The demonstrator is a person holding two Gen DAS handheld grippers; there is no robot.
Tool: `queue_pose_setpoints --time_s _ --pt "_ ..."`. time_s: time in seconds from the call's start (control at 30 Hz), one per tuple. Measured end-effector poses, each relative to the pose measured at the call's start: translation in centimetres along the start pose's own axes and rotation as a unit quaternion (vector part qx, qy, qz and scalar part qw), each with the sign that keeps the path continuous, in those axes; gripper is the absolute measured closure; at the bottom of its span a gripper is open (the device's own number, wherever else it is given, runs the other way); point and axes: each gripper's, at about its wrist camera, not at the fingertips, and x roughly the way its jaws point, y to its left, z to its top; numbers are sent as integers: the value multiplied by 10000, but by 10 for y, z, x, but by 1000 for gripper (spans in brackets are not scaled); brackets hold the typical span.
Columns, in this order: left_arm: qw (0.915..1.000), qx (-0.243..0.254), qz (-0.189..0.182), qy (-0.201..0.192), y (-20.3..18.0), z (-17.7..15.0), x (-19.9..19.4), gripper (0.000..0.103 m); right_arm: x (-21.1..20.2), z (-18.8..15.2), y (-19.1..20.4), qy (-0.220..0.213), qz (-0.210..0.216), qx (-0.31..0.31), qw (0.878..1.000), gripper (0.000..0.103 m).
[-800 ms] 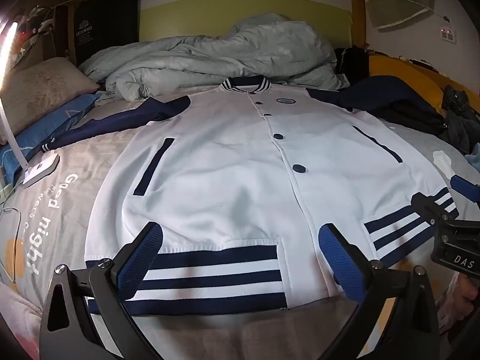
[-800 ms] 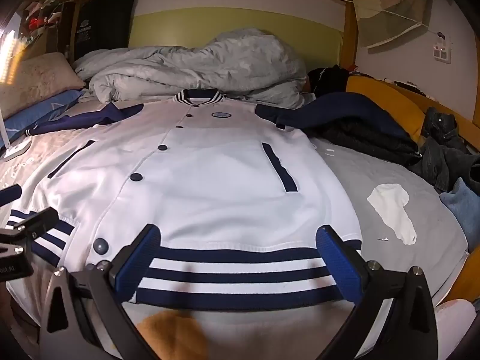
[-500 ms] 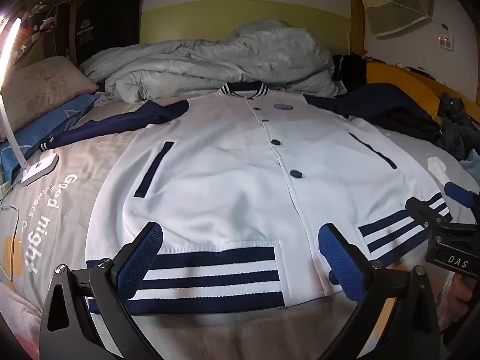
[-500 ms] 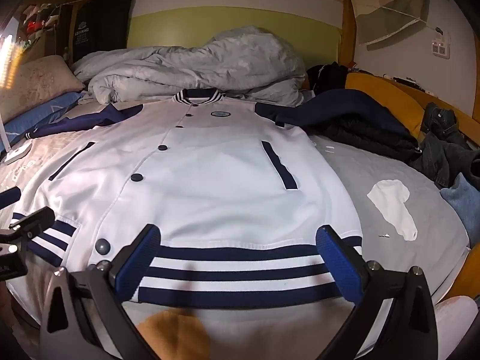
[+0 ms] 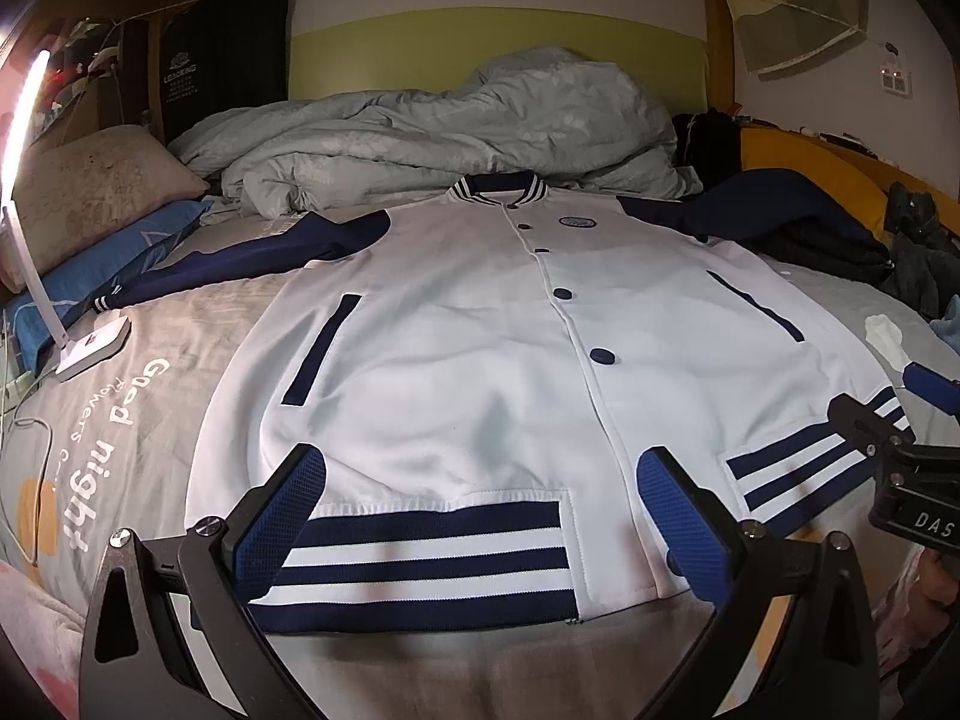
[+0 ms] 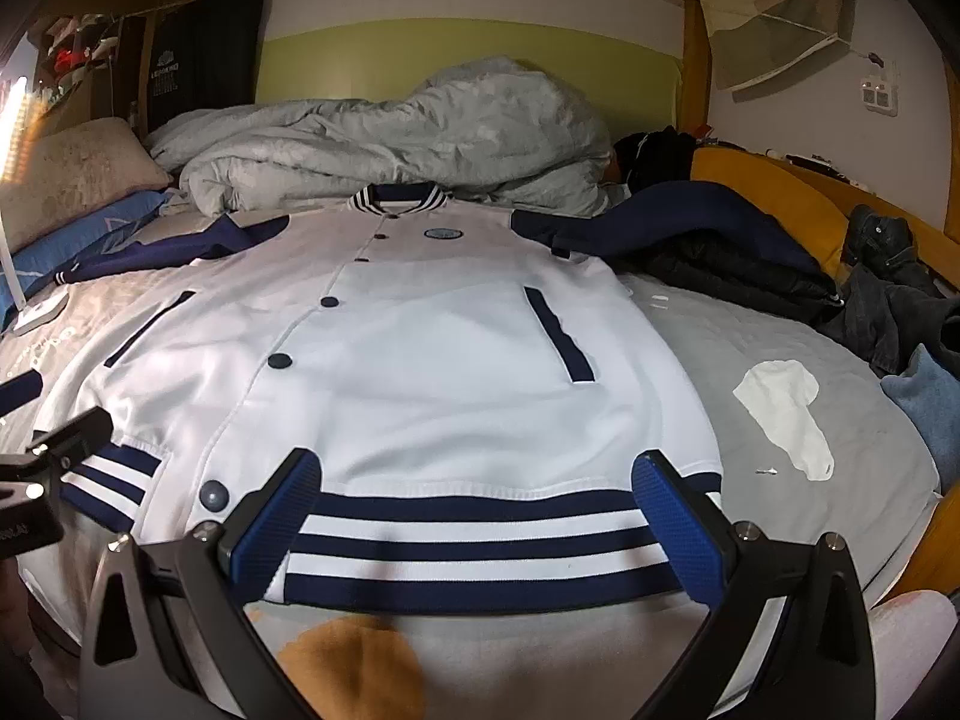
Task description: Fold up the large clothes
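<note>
A white varsity jacket [image 5: 468,372] [image 6: 420,372] with navy sleeves, navy buttons and a navy-striped hem lies flat, front up, on the bed, collar toward the far wall. My left gripper [image 5: 480,480] hovers open just above the left half of the hem, nothing between its blue pads. My right gripper [image 6: 474,480] hangs open over the right half of the hem, also empty. Each gripper shows at the edge of the other's view: the right gripper [image 5: 912,456] and the left gripper [image 6: 36,480].
A rumpled grey duvet [image 5: 450,132] is heaped behind the collar. Pillows [image 5: 90,198] and a lit desk lamp [image 5: 66,312] sit at the left. Dark clothes [image 6: 750,264] pile up at the right, with a white sock [image 6: 786,414] on the grey sheet.
Both views have drifted slightly, so the jacket sits a little lower in the left view. Both grippers stay open above the hem and the jacket has not moved.
</note>
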Motion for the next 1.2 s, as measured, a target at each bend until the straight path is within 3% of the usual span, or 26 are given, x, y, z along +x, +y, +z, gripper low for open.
queue_pose_setpoints --time_s 1.2 --pt "9998 -82 6 -207 8 5 -11 0 -2 1 4 0 -74 -34 10000 0"
